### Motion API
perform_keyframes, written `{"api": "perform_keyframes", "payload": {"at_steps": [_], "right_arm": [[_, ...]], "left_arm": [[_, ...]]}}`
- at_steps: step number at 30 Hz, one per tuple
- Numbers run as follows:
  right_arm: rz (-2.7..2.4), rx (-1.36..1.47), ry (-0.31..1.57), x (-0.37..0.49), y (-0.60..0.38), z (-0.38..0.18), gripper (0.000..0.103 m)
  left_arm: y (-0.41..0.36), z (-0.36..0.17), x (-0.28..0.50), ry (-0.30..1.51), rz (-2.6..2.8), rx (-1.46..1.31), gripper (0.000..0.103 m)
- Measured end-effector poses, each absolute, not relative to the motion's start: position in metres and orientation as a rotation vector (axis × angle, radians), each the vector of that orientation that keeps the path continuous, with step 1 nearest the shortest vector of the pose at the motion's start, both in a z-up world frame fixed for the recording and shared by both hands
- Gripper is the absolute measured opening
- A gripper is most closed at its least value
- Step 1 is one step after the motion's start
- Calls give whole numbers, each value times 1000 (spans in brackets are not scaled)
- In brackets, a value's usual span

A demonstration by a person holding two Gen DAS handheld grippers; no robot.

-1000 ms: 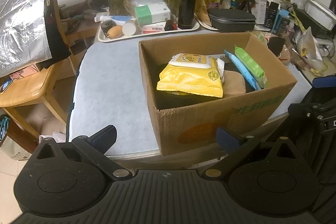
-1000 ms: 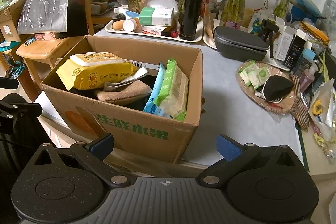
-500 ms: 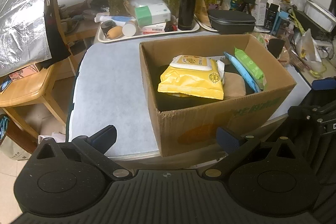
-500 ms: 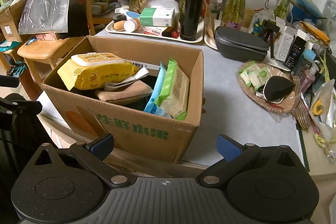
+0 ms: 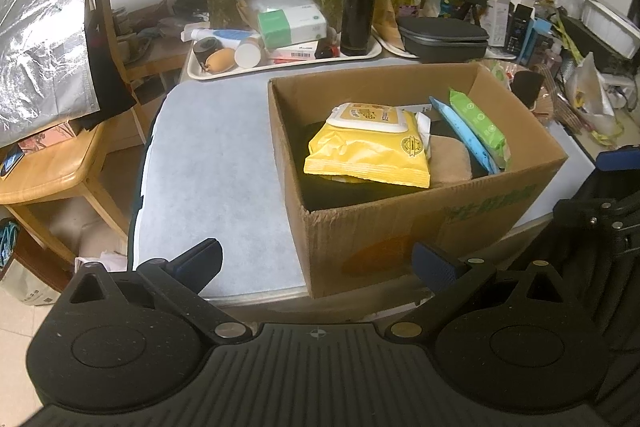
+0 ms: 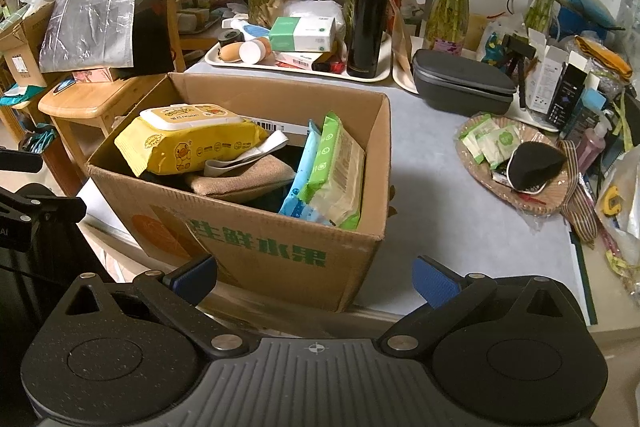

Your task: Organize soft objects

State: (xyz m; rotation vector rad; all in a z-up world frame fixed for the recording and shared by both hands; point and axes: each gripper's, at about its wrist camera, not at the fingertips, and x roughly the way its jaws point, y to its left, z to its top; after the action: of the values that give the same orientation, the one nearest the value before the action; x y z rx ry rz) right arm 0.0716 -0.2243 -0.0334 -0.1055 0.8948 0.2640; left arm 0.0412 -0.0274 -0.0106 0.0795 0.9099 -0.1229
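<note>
Black ribbed bodies on left gripper [image 5: 316, 261] and right gripper [image 6: 314, 277], round speckled discs, brass pivot screws, blue textured fingertip pads [image 6: 434, 281].

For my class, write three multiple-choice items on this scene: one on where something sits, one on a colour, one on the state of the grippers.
1. Where is the yellow wipes pack?
A. on the tray
B. in the cardboard box
C. on the wooden stool

2. What colour is the flask on the tray?
A. black
B. red
C. white

3. How are the left gripper and right gripper?
A. both open, empty
B. both shut on packs
C. one holds a cloth

Answers: B, it lies on top inside the box; A, its body is black; A, the fingers stand wide apart with nothing between them.
</note>
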Motion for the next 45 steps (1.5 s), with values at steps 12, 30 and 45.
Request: {"api": "perform_keyframes", "payload": {"at_steps": [12, 30, 45], "right_arm": [[262, -108, 906, 72, -224, -35, 103], [263, -144, 924, 71, -214, -38, 103], [261, -145, 926, 71, -214, -38, 103]], "left_arm": [[-29, -14, 41, 937, -109, 105, 103], [-32, -18, 39, 959, -150, 118, 103], [-34, -18, 40, 959, -151, 119, 103]]}}
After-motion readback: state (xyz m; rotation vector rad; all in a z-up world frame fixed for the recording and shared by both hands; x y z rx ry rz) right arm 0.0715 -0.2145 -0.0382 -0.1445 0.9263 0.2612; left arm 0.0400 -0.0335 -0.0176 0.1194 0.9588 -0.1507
